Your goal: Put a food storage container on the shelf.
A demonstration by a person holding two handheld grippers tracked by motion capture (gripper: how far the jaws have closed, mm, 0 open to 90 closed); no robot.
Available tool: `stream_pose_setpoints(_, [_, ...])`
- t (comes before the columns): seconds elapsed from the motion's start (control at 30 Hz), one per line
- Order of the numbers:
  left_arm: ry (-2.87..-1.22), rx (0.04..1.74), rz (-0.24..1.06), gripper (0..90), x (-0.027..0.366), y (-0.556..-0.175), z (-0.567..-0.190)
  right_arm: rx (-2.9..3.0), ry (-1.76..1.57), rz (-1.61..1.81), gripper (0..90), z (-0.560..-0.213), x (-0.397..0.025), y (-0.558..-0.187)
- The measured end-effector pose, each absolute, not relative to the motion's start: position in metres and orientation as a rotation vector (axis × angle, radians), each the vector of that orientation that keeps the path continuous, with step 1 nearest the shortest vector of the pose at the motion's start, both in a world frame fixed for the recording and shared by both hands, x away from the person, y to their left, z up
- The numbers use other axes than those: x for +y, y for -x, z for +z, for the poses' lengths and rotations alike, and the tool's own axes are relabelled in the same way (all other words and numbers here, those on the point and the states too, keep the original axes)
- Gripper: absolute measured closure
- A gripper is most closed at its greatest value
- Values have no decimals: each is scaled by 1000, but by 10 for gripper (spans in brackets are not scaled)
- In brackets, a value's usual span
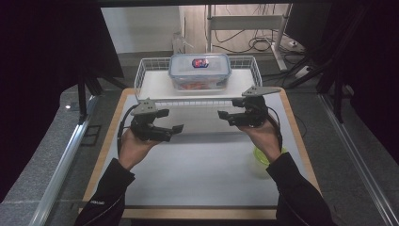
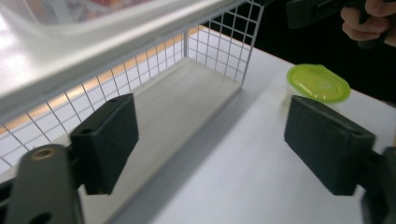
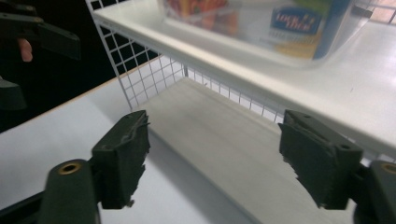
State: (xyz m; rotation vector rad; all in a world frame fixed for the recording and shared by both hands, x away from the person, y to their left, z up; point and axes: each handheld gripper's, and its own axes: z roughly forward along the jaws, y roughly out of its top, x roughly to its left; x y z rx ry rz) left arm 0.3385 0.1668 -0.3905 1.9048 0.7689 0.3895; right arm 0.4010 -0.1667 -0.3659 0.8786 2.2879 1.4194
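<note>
Hovering released and empty before the white wire-mesh shelf [image 1: 149,75], left tool [image 1: 170,133] and right tool [image 1: 226,116] face the clear lidded plastic food box [image 1: 199,71] resting on top.

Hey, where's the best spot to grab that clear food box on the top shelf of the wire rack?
Probably its two short ends, one gripper each: the clear box looks too wide for one open gripper. The left gripper and right gripper hover open in front of the rack, either side.

green lid [image 1: 261,157] half hidden, box contents [image 3: 196,9] blurred
</note>
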Motion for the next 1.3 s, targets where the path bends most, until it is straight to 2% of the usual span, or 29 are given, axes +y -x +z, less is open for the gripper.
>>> stream_pose_setpoints(0.17, [-1915, 776, 387, 91, 170, -323, -401, 2301, -853, 1395, 163, -376, -168, -387])
stream_pose_setpoints(0.43, [-1924, 769, 427, 38, 172, -302, -419, 2334, -828, 1372, 94, -392, -173, -368])
stream_pose_setpoints(0.8, [-1968, 738, 501, 26, 175, -275, -444, 2340, -862, 1340, 23, -411, -188, -346])
stream_pose_setpoints(1.3, [-1941, 786, 421, 12, 191, -243, -485, 2359, -873, 1329, 11, -442, -199, -306])
